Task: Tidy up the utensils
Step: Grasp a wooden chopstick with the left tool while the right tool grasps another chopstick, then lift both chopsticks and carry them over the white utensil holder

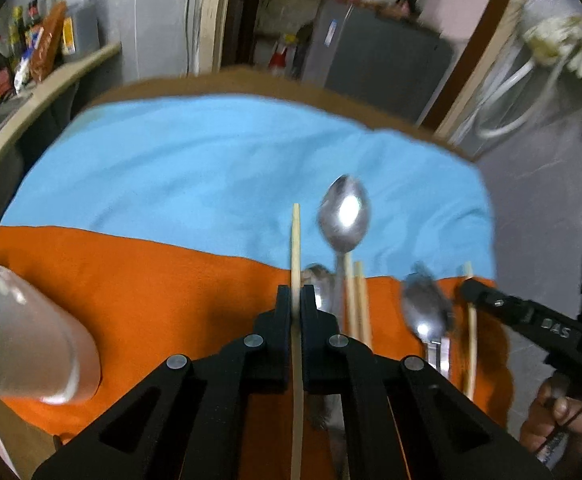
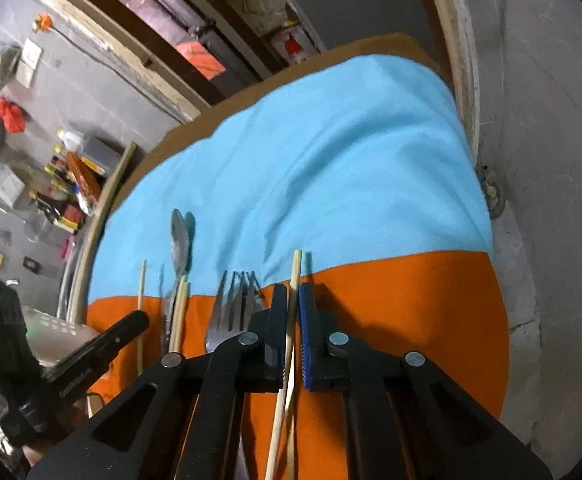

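Gripping one chopstick [image 1: 296,248] each, the left gripper [image 1: 296,300] and right gripper [image 2: 291,300] have jaws closed; forks [image 2: 235,300] lie at 9 o'clock of the right one.

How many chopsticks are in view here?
4: one in the left gripper, one in the right gripper, and a pair side by side between them. More may be hidden under the grippers.

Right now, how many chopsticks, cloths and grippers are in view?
Chopsticks: 4 (one in left gripper, one in right gripper, two lying)
Cloths: 2 (blue cloth, orange cloth)
Grippers: 2
Total: 8
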The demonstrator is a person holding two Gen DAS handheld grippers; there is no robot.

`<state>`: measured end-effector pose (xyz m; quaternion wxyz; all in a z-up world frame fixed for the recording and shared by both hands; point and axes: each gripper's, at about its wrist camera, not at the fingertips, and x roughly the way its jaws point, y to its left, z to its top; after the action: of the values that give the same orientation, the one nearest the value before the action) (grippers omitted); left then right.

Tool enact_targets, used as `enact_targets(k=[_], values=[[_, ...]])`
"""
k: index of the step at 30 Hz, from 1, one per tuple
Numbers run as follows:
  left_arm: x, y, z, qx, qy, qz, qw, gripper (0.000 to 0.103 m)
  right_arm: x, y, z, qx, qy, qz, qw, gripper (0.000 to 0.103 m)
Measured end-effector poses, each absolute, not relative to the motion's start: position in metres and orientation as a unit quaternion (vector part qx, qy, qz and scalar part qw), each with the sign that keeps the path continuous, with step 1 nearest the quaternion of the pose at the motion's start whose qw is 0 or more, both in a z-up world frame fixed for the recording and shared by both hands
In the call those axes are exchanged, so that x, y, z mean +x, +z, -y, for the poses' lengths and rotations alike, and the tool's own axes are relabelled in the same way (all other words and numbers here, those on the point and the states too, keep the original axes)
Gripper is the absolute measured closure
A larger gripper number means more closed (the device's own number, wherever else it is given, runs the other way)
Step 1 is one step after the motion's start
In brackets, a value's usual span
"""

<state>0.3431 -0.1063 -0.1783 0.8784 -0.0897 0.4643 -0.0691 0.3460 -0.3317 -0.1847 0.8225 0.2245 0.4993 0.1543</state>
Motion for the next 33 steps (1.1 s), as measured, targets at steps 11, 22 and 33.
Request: enact_targets(k=[11,22,33], values=[[0.254,-0.110,0.102,-0.096,-0.130,-0.336,0.928,0.101,0.253,-0.113,0.321,0.230,0.156,-0.364,0.889,0.100],[0.221,-0.021,0.011,-0.133,-0.130,-0.236,0.954,0.101,0.212,-0.027,0.247,0.213,0.188,-0.205,0.936,0.100],[0.245,0.015,-0.144,-0.172,-0.001,-0.121,0.978,0.101,0.257,0.023,0.125,0.194,0.288,-0.106,0.932,0.100]])
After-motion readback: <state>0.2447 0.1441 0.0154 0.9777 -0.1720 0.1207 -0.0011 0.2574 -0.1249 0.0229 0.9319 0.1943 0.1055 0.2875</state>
